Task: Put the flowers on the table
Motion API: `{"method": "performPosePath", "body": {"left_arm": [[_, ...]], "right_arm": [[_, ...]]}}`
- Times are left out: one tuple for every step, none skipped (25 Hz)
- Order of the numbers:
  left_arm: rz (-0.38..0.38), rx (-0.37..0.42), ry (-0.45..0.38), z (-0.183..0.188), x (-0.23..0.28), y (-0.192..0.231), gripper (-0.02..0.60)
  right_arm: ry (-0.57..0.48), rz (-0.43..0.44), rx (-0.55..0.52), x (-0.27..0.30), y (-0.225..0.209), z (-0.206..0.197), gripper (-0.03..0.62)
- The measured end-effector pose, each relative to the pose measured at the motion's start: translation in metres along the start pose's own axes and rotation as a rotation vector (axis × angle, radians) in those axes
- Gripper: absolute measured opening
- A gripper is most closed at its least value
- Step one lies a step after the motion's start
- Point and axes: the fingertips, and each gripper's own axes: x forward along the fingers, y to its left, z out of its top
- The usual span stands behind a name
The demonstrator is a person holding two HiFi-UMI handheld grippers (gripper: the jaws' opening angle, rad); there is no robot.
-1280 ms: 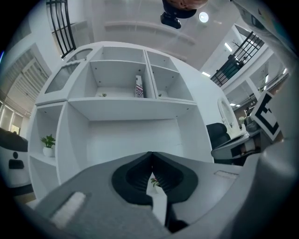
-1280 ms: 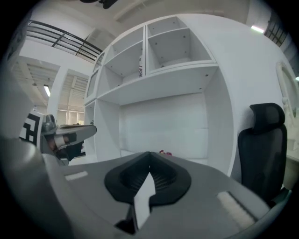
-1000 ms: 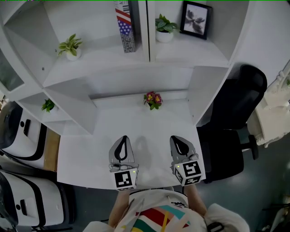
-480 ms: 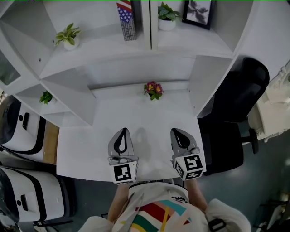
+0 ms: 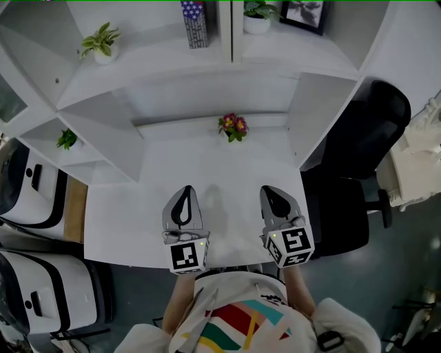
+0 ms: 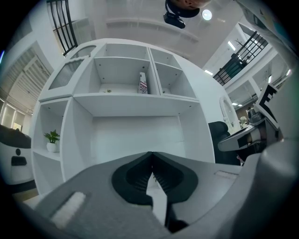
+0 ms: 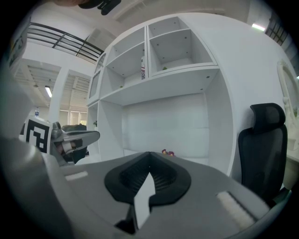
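White desk (image 5: 207,165) carries flowers (image 5: 233,126) far back, left gripper (image 5: 186,190) and right gripper (image 5: 268,191) fingers closed empty, picture (image 5: 307,12) cropped.

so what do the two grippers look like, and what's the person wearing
Left gripper and right gripper are alike: grey tapering jaws around a black ribbed teardrop opening, each backed by a white cube with black square markers. The person wears a white top with red, yellow and teal stripes.

Grey hand-held grippers (image 5: 186,189) (image 5: 266,189), black-white marker cubes (image 5: 187,256); white shirt (image 5: 238,318), coloured stripes.
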Motion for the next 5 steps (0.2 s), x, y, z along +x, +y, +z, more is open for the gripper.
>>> {"method": "performPosePath", "body": {"left_arm": [[0.000,0.000,-0.001,-0.0015,-0.0002,0.0003,0.003],[-0.001,-0.001,-0.002,-0.0023,-0.0002,0.0002,0.003],[-0.001,-0.004,0.000,-0.0024,-0.0002,0.0001,0.003],[-0.001,-0.006,0.003,-0.0021,-0.0003,0.0001,0.003],[-0.001,-0.009,0.005,-0.0018,-0.0003,0.0001,0.003]], "right_arm": [[-0.004,-0.001,-0.002,0.0003,-0.0003,0.0014,0.002],[-0.009,-0.002,-0.005,0.0005,-0.0007,0.0028,0.002],[-0.012,-0.003,-0.006,0.0007,-0.0010,0.0041,0.002],[-0.016,-0.003,-0.007,0.0009,-0.0013,0.0052,0.002],[-0.019,-0.003,-0.007,0.0011,-0.0015,0.0062,0.002]]}}
